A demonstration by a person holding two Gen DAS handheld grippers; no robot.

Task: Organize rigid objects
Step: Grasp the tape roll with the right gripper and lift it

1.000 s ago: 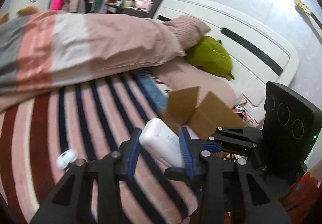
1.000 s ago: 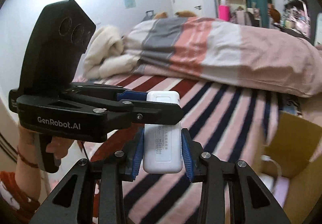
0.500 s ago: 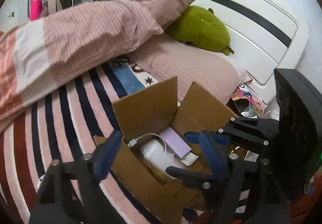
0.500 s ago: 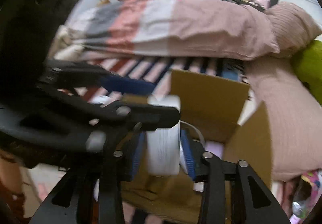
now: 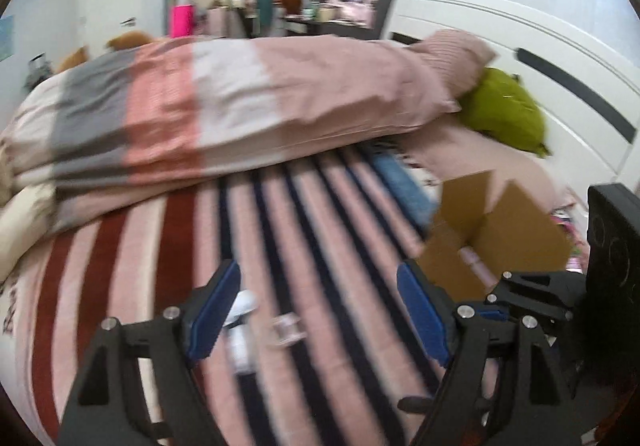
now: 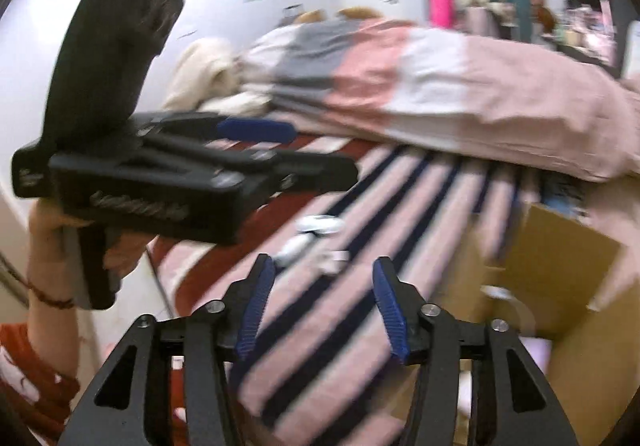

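An open cardboard box (image 5: 496, 242) sits on the striped bedspread at the right; it also shows in the right wrist view (image 6: 560, 270). My left gripper (image 5: 316, 310) is open and empty above the bedspread. Small white objects (image 5: 240, 326) and a small clear piece (image 5: 286, 330) lie on the stripes between its fingers. My right gripper (image 6: 324, 310) is open and empty, just left of the box. The left gripper (image 6: 320, 153) shows in the right wrist view, held at the left. Small white objects (image 6: 316, 234) lie on the bed beyond my right fingertips.
A folded pink, white and grey duvet (image 5: 240, 105) lies across the bed behind. A green plush (image 5: 508, 113) and a pink pillow (image 5: 452, 49) rest by the white headboard (image 5: 560, 57). Shelves and a desk stand at the far wall.
The right gripper let go of the white power bank over the box and is now open. Both grippers swung back left, away from the box, toward the small white objects.
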